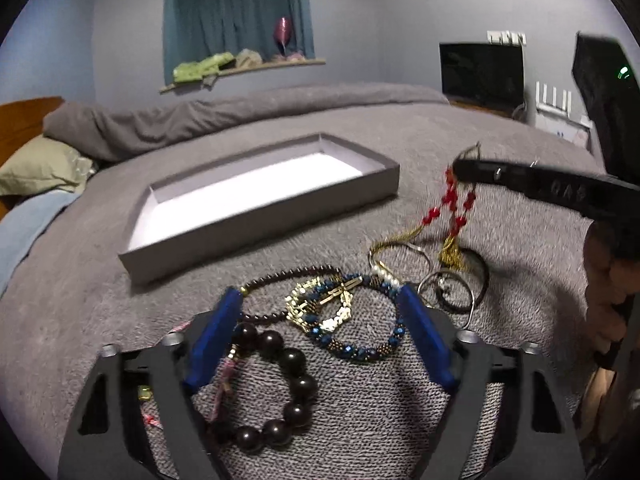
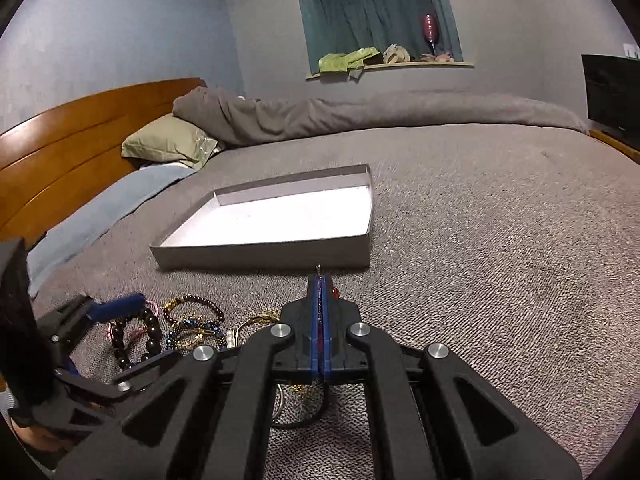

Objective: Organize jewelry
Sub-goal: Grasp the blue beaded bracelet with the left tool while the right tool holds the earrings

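Red-beaded gold chain [image 1: 452, 208]: pinched in your closed right gripper [image 2: 322, 280], tail trailing into pile [image 1: 360, 300] at five o'clock of tray [image 1: 384, 178]; may snag. Left gripper [image 1: 320, 336] spread wide.

Each hand-held gripper was black plastic with angular linkage arms, cut-out slots and round silver screw heads at the joints. The left hand-held gripper [image 1: 320, 320] carried blue finger pads [image 1: 214, 338]. The right hand-held gripper [image 2: 322, 280] had matching blue pads [image 2: 316, 320].
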Demonstrator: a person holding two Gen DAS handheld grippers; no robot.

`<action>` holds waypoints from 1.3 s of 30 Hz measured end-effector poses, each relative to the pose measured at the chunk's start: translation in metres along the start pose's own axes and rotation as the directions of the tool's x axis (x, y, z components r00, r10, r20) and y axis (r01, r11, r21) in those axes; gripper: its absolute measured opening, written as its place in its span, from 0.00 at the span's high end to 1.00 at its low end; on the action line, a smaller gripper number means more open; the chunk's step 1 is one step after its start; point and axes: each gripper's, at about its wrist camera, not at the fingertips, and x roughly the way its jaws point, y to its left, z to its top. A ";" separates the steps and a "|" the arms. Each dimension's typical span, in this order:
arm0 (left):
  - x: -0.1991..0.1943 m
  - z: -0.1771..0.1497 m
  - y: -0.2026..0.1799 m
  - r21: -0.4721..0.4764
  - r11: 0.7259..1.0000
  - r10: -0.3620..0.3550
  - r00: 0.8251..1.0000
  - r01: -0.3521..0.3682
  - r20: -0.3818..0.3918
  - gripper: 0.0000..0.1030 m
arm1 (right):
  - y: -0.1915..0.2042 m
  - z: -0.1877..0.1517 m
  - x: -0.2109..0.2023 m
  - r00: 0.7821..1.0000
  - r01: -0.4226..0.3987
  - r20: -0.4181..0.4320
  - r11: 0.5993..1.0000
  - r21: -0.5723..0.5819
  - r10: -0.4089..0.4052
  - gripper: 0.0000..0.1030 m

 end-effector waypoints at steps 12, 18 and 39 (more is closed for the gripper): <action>0.019 0.002 0.011 -0.036 0.999 -0.037 0.996 0.034 -0.084 0.62 | 0.000 0.000 -0.006 1.000 -0.011 0.010 1.000 -0.001 0.011 0.99; 0.004 -0.002 0.009 -0.044 0.995 -0.088 0.995 0.086 -0.046 0.63 | -0.001 -0.001 -0.009 1.000 -0.017 0.014 1.000 -0.003 0.017 0.99; -0.008 -0.006 -0.001 -0.012 0.994 -0.111 0.993 0.111 -0.028 0.55 | 0.004 -0.005 -0.006 1.000 -0.024 0.002 1.000 -0.011 0.024 0.99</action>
